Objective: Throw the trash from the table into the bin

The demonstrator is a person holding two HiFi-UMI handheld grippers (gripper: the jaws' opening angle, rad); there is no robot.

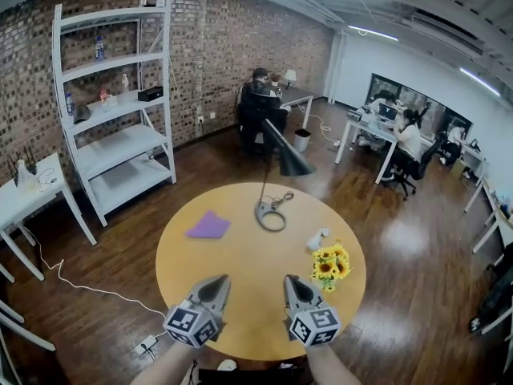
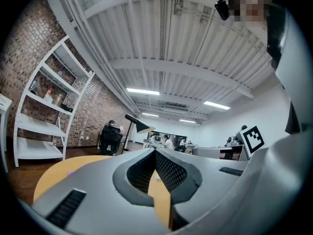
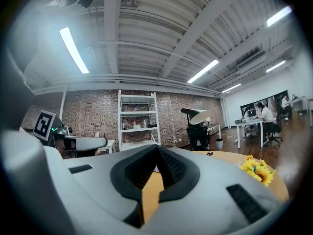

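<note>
On the round wooden table (image 1: 240, 311) lie a purple crumpled sheet (image 1: 208, 225) at the left and a small white crumpled scrap (image 1: 317, 239) at the right, near the sunflowers. Both of my grippers hover over the table's near edge, well short of either piece. The left gripper (image 1: 220, 279) is shut with nothing in it, its jaws meeting at the tips in the left gripper view (image 2: 154, 151). The right gripper (image 1: 290, 280) is likewise shut and holds nothing (image 3: 157, 147). A small white bin (image 1: 302, 139) stands on the floor far behind the table, beside a desk.
A black desk lamp (image 1: 282, 157) stands at the table's far middle, with its ring base (image 1: 270, 216) and cord. Sunflowers (image 1: 330, 265) sit at the right edge. White shelving (image 1: 120, 103) lines the brick wall. People sit at desks (image 1: 377, 131) in the back.
</note>
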